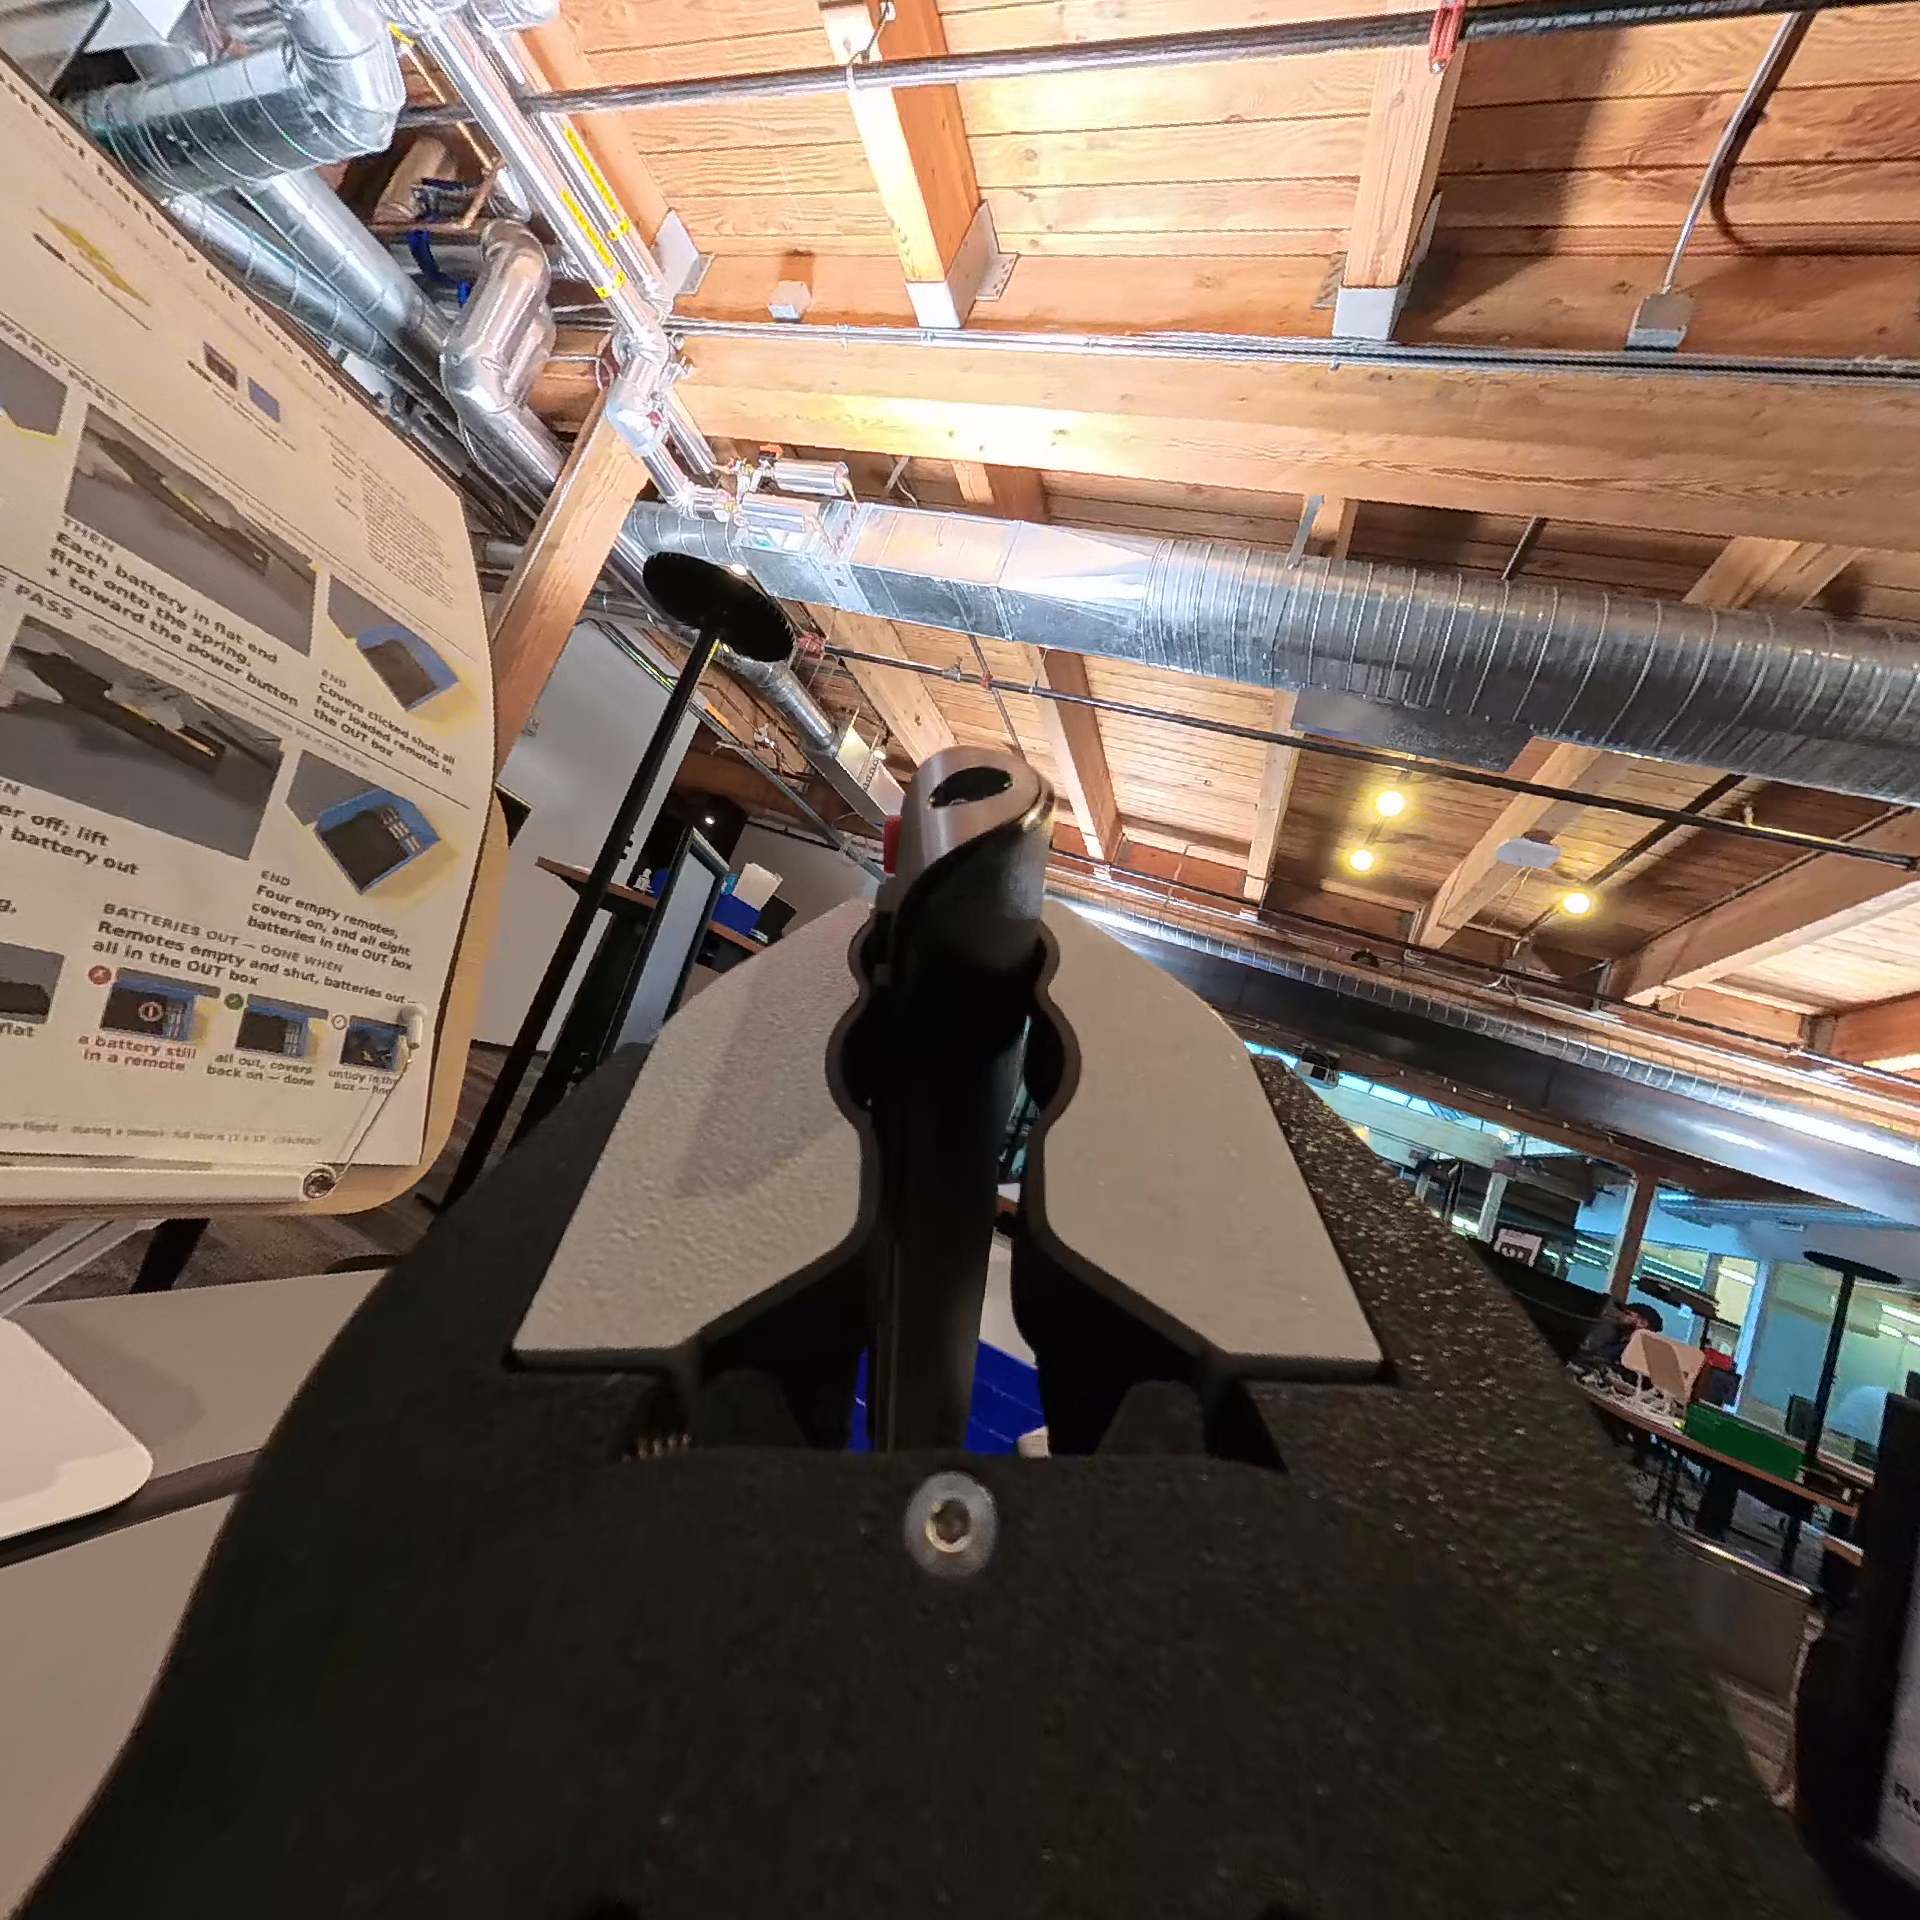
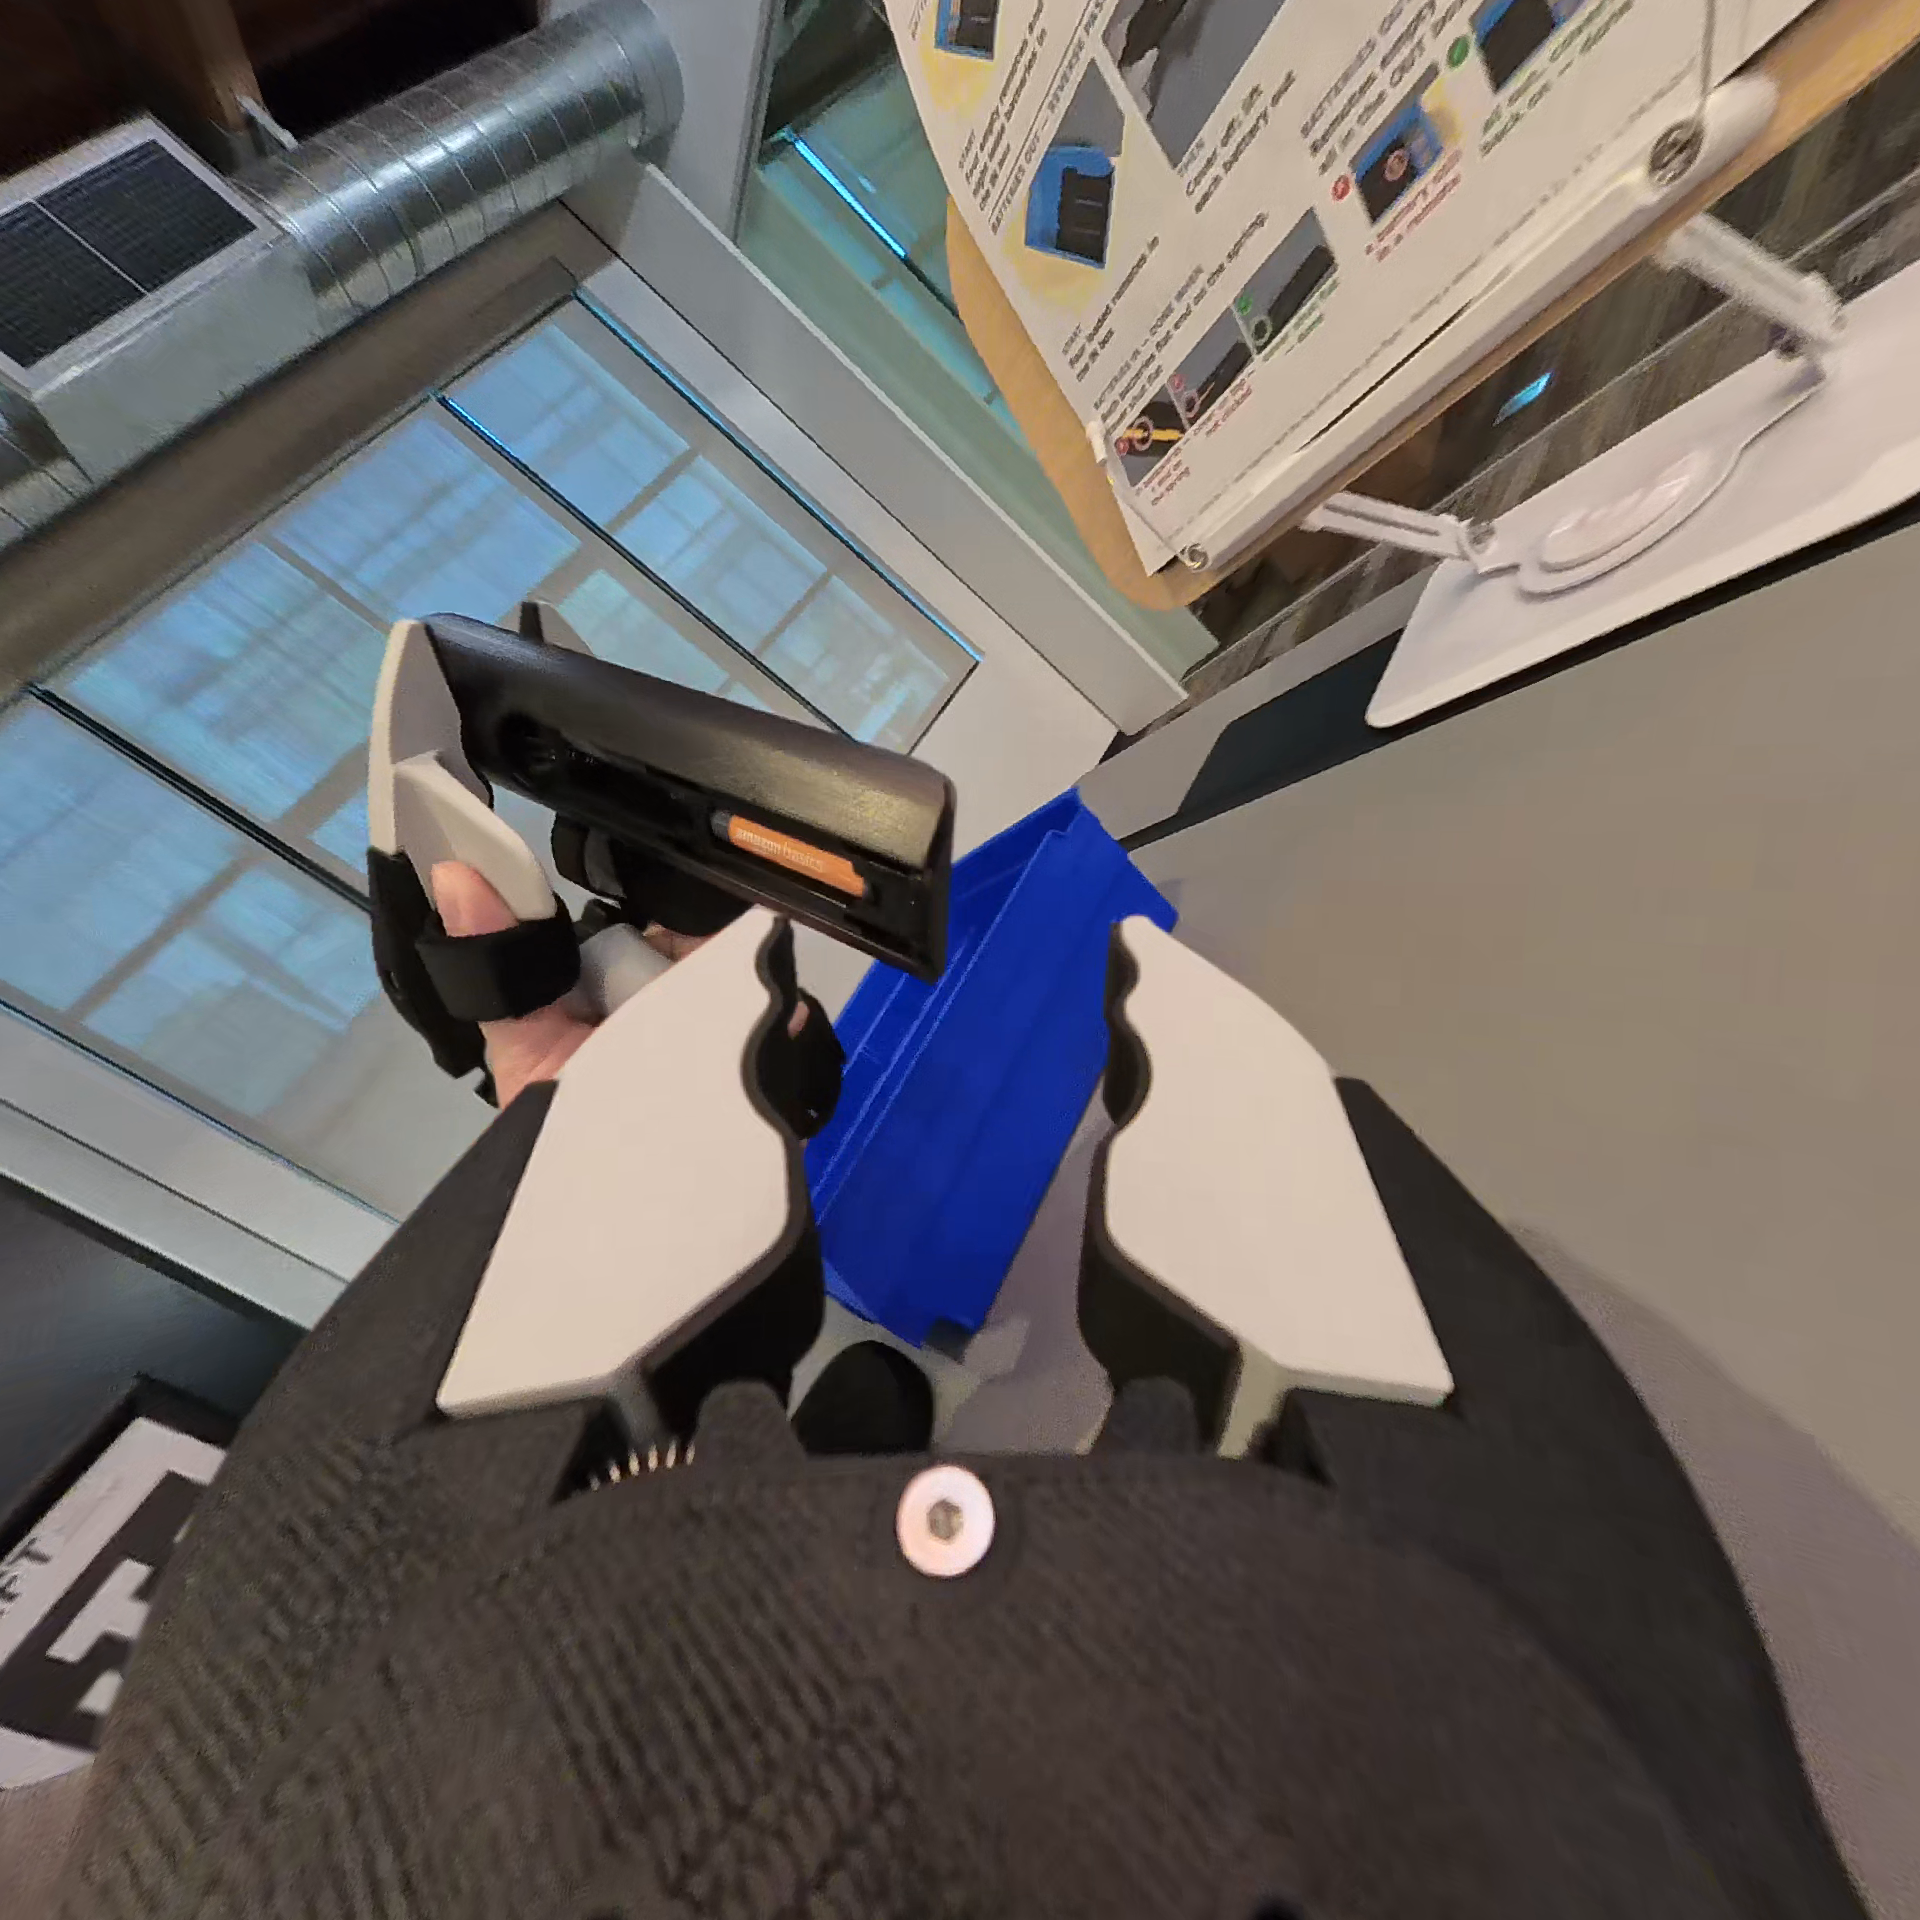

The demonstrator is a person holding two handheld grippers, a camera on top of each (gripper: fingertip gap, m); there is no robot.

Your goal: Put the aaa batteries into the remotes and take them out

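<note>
1. Tongs, left [image 1: 951,997]: clenched on a black remote [image 1: 961,935], held up off the bench and pointing toward the ceiling in the left wrist view. In the right wrist view the same tongs [image 2: 442,727] grip one end of the remote [image 2: 707,779]; the other end sticks out free.
2. Tongs, right [image 2: 951,1049]: released, jaws apart, nothing between them. They sit just below the remote's free end, not touching it.
3. Remote's back cover is off; none in view. The battery bay faces the right tongs.
4. One orange AAA battery [image 2: 795,854] lies in the bay, near the free end. The slot beside it looks dark and empty, though shadow hides part of it.
5. Progress, as a judgement: mid-cycle on this remote. Whether the battery is going in or coming out cannot be told. Other remotes and batteries are out of view, so the total count is unknown.
6. Blue bin [image 2: 977,1091] stands on the grey bench [image 2: 1558,1039] directly beneath the remote, its contents hidden.
7. Room: open air on all sides of the remote. Instruction board [image 2: 1299,260] on its white stand is well apart, beyond the bin. Tight spots are the bay's walls and the remote's end lip around the battery.
</note>
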